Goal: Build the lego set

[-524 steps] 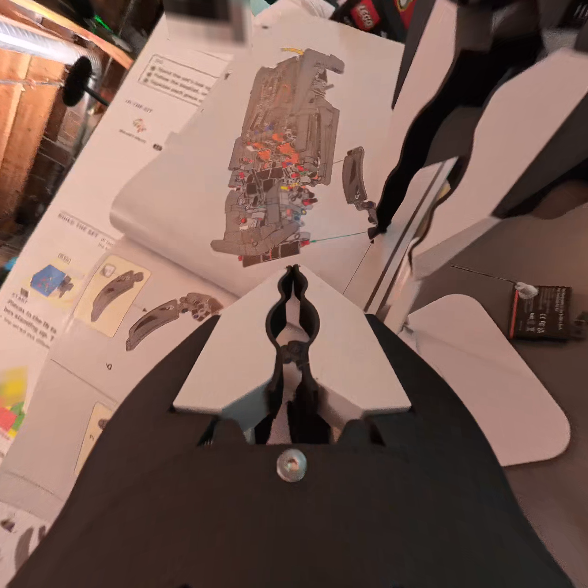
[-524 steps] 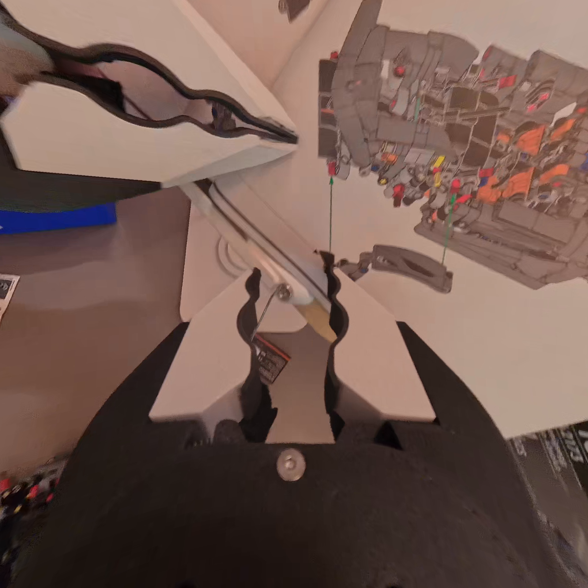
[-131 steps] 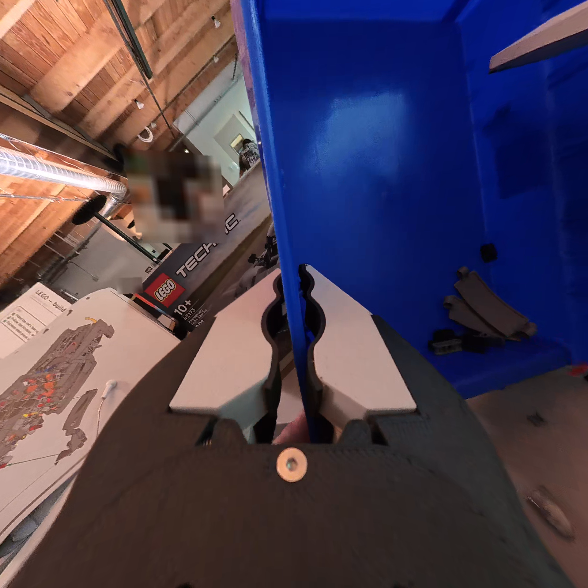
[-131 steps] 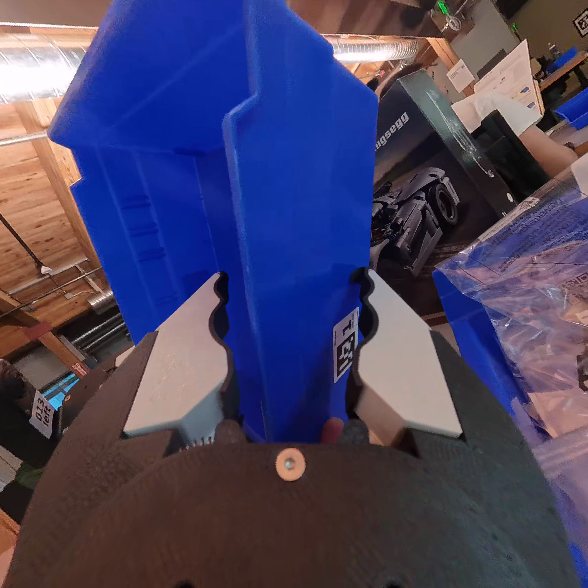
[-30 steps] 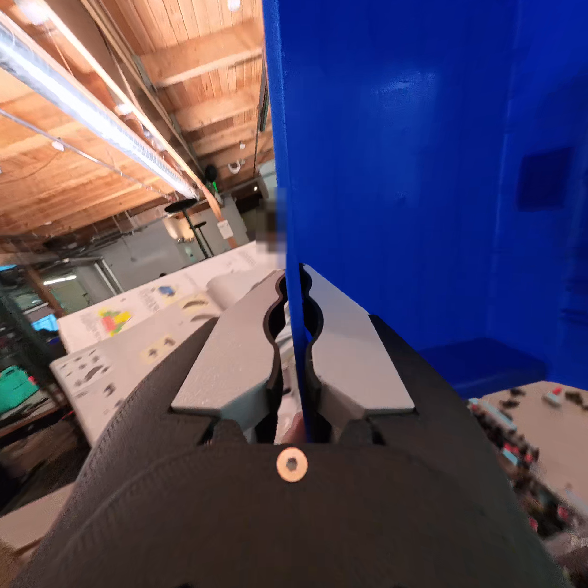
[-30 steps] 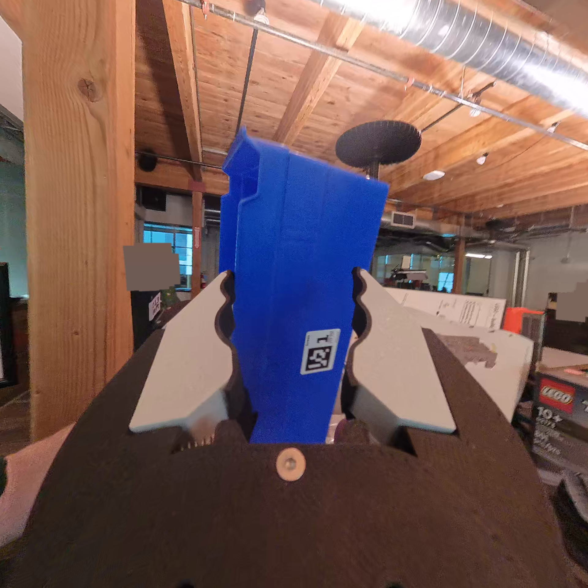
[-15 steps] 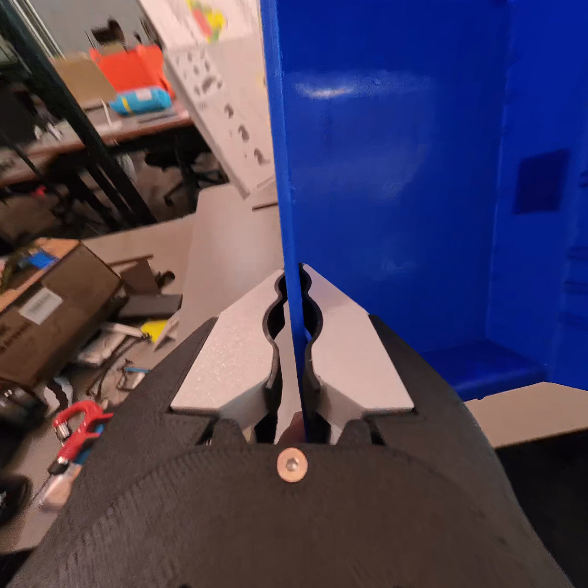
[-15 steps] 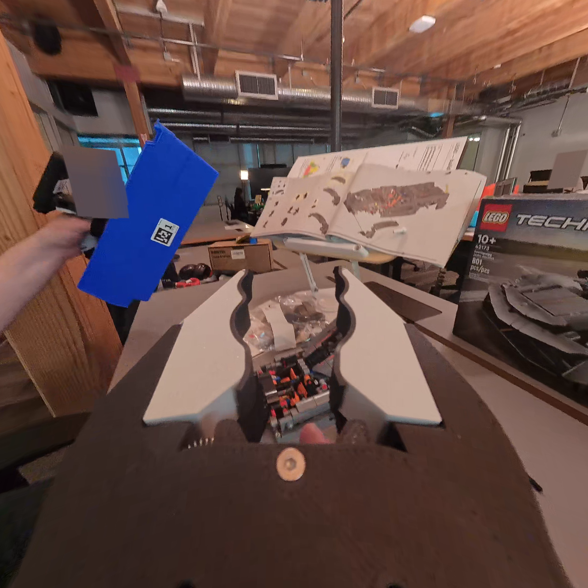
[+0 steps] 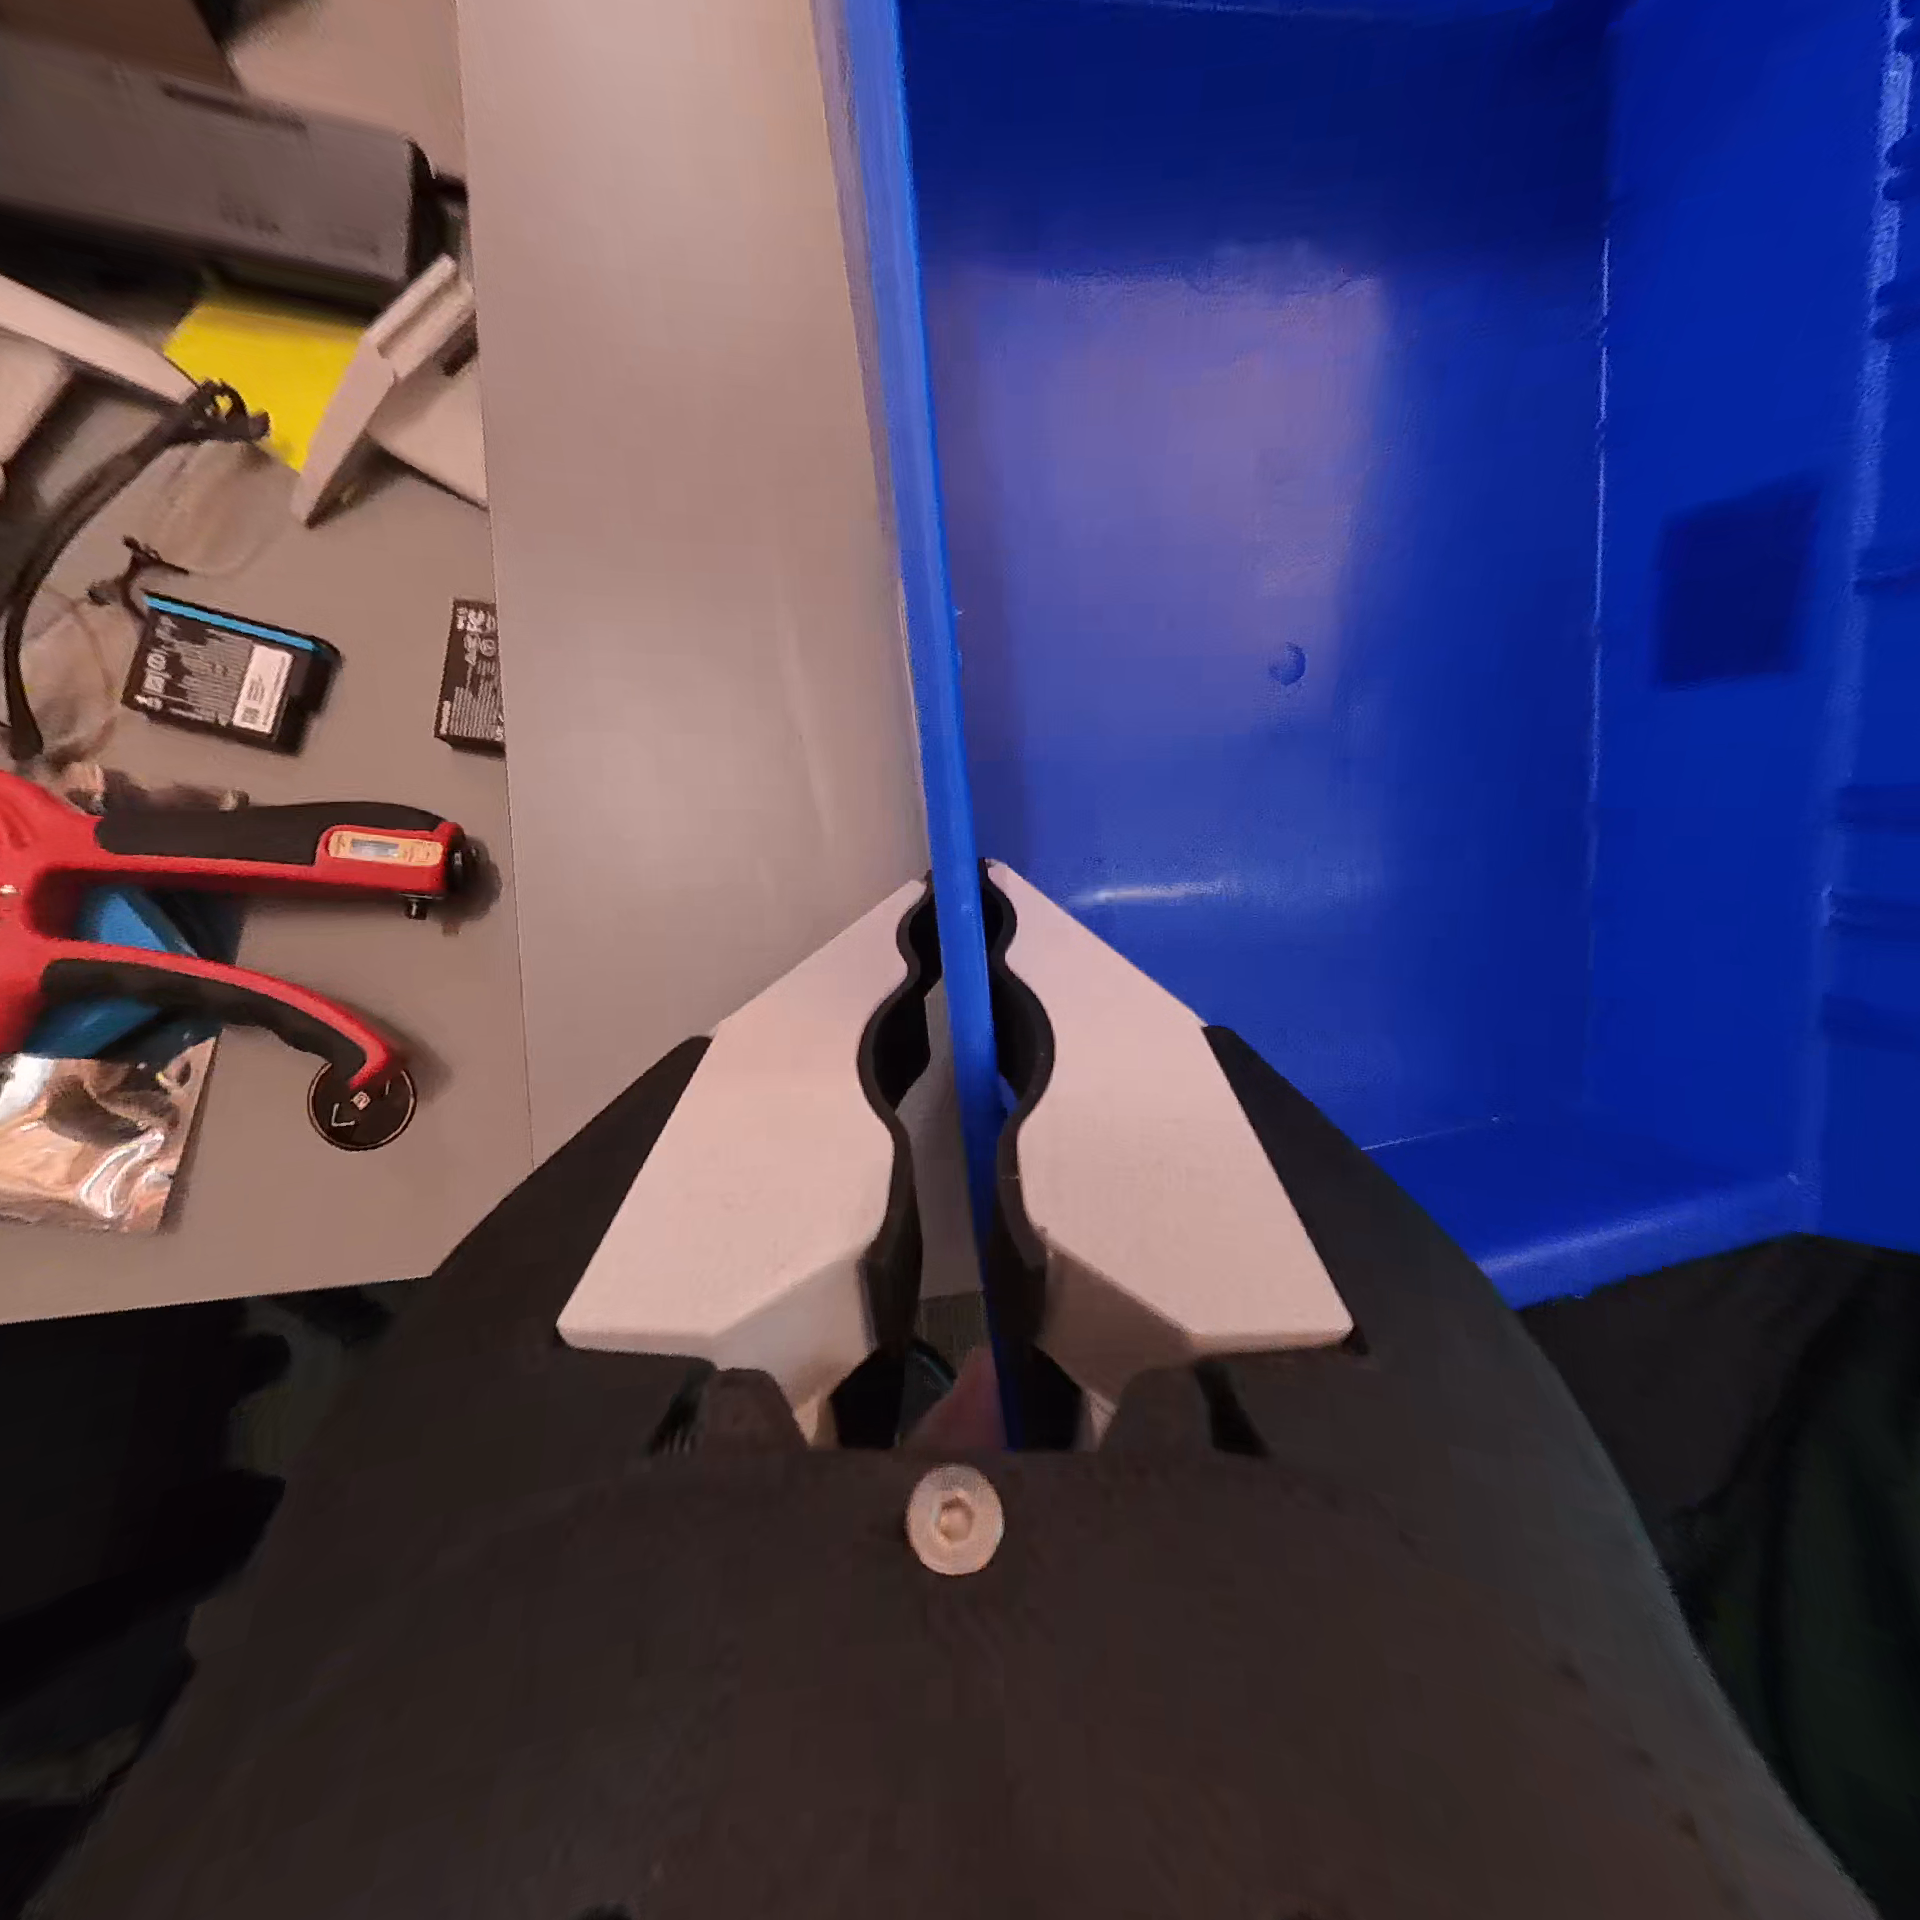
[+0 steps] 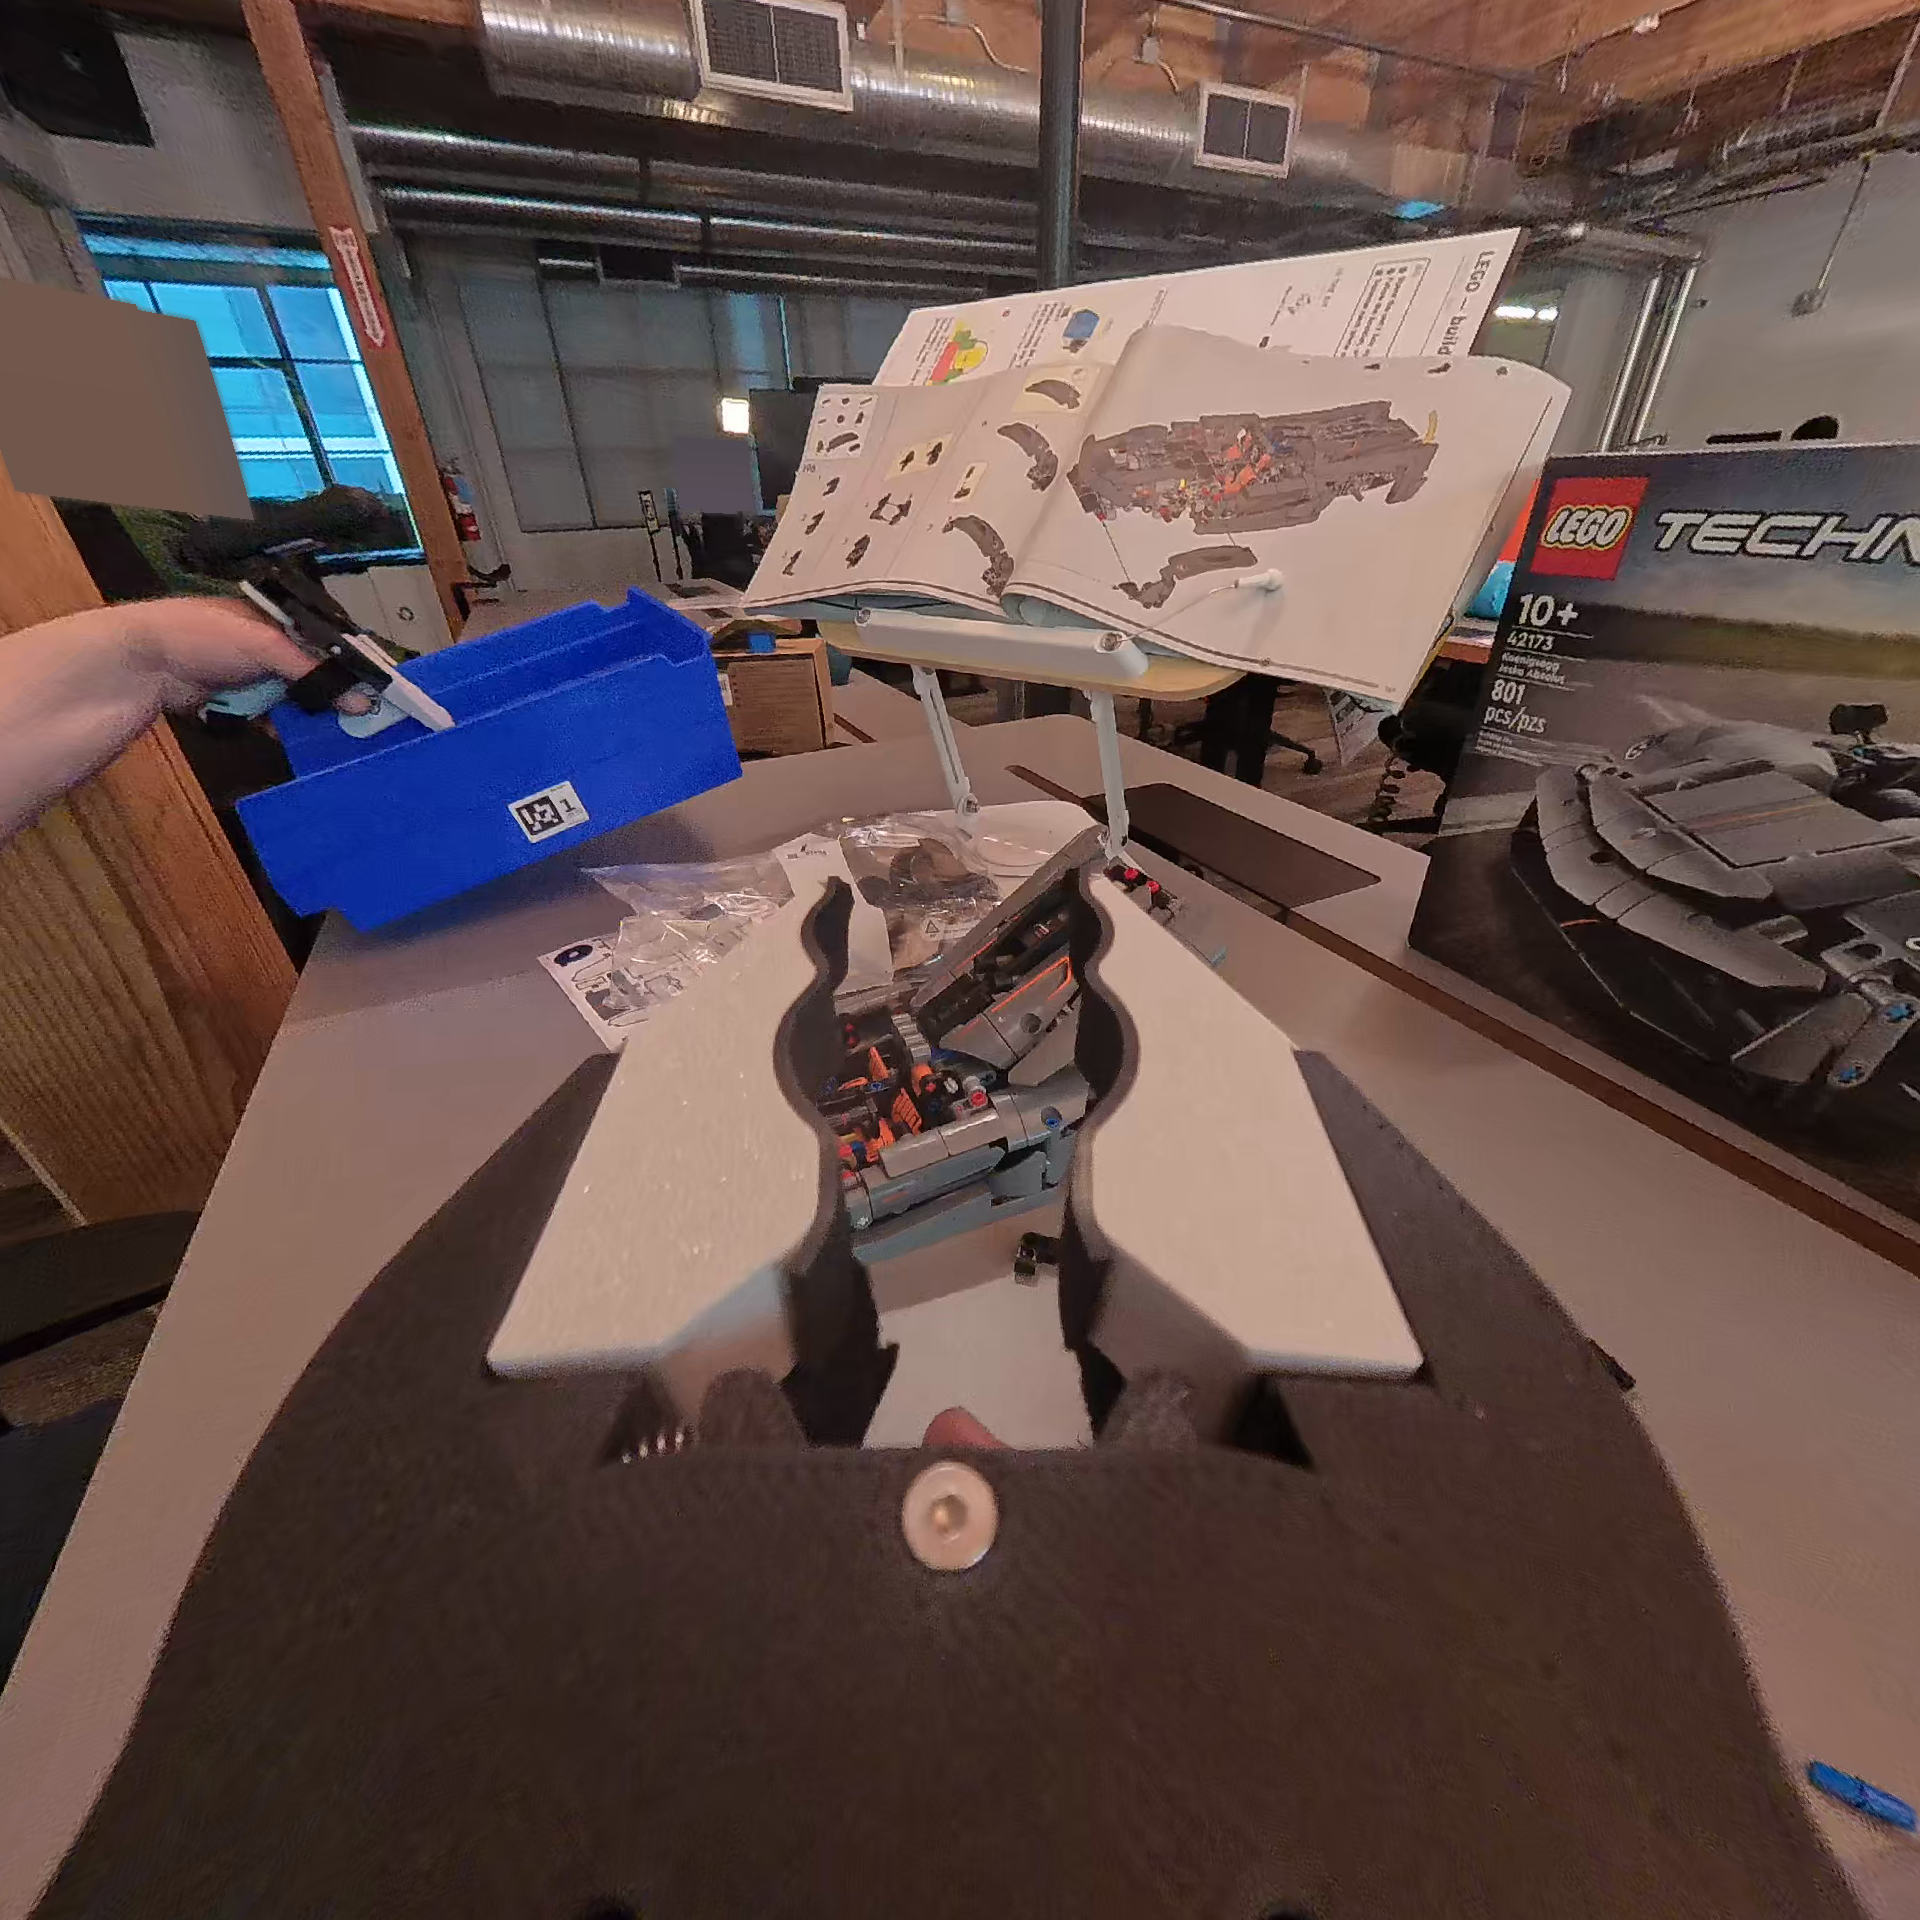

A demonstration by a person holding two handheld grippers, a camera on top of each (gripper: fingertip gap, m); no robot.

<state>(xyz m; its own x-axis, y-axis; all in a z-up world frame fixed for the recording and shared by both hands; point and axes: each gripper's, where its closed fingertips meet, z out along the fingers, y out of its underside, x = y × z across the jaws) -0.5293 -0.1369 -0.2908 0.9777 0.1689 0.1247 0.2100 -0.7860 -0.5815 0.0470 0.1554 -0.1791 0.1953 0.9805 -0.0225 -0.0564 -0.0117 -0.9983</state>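
Observation:
My left gripper point(image 9: 956, 883) is shut on the side wall of a blue bin point(image 9: 1299, 623), whose inside shows no pieces. In the right wrist view the blue bin point(image 10: 468, 790) hangs upright over the table's far left corner, held by the left gripper point(image 10: 343, 675) in a person's hand. My right gripper point(image 10: 961, 894) is open and empty, low over the grey table point(image 10: 364, 1143). Between its fingers I see the part-built grey, black and orange lego car point(image 10: 935, 1101). A small black piece point(image 10: 1029, 1257) lies just in front of the car.
An open instruction booklet point(image 10: 1143, 499) rests on a stand behind the car. The lego box point(image 10: 1683, 748) stands at the right. Clear plastic bags point(image 10: 707, 914) lie behind the car. A red-handled tool point(image 9: 208, 862) and two battery packs point(image 9: 229, 675) lie beside the bin. My right fingertips sit around 65 centimeters from my left ones.
My right gripper let go of the blue bin and swung down to face the car. My left gripper kept the bin, turned it upright and carried it left.

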